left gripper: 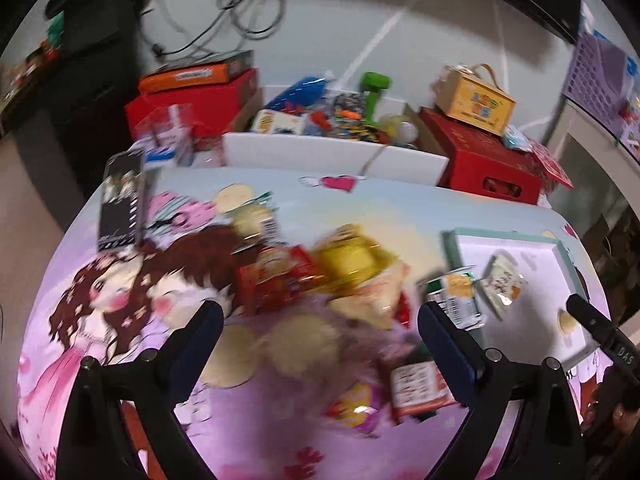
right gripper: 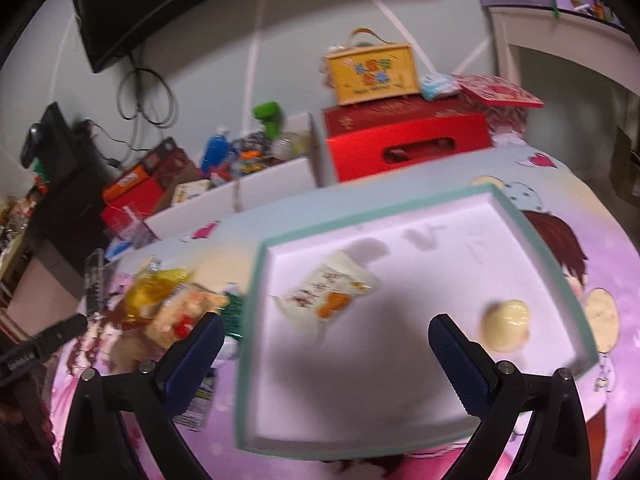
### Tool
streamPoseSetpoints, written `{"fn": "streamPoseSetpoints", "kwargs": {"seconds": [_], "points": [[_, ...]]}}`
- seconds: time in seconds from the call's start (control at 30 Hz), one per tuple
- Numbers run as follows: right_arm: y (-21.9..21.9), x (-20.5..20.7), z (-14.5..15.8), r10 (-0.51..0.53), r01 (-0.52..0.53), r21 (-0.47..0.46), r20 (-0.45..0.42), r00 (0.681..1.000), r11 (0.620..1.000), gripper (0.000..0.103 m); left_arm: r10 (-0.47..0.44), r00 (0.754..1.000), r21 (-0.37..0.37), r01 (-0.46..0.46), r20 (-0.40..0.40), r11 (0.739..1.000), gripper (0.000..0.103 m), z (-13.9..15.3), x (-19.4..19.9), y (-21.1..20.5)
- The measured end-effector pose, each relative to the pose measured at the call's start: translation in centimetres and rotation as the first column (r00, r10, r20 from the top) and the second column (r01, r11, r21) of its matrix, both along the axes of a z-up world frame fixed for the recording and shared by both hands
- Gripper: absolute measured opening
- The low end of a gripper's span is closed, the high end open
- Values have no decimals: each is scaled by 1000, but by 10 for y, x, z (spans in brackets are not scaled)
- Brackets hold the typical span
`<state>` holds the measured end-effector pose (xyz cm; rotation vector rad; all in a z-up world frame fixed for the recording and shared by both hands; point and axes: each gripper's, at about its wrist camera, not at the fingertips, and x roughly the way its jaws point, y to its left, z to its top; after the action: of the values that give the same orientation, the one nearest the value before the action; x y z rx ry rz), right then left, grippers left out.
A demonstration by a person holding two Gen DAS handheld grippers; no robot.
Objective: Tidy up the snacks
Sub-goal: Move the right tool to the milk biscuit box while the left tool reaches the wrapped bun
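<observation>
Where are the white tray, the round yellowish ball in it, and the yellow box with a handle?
tray [right gripper: 440, 204], right wrist view, far rim
ball [right gripper: 506, 324], right wrist view, its middle
yellow box [right gripper: 374, 74], right wrist view, front face

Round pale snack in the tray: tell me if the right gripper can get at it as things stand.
Probably yes. The right gripper is open and empty above the tray, and the round pale snack lies alone just beside its right finger, with nothing covering it. The white packet lies apart.
</observation>
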<state>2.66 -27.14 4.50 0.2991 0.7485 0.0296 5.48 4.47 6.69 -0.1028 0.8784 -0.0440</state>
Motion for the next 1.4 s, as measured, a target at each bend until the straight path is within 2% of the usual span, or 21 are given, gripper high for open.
{"fn": "streamPoseSetpoints", "kwargs": {"seconds": [0.17,0.47,0.7,0.87,1.2,1.4], "points": [[29,1,1,60,-60,15,14,998,998,103,40,999,-56,-41,-16,998,98,-6,-9,29],[97,0,-4,189,-189,-54,-13,982,980,103,74,993,-92,-83,-95,992,98,-35,-13,57],[145,-5,-14,264,-268,-113,-49,963,957,103,104,981,-91,-120,-165,989,98,-52,-11,66],[168,-8,-21,290,-298,-151,-71,954,943,103,129,969,-95,-152,-210,984,98,-62,-9,72],[186,-3,-44,271,-296,-220,-135,953,930,103,128,967,-122,-158,-221,980,98,-65,-5,71],[196,-5,-48,267,-296,-275,-135,954,915,103,112,972,-164,-147,-206,975,98,-64,0,66]]}}
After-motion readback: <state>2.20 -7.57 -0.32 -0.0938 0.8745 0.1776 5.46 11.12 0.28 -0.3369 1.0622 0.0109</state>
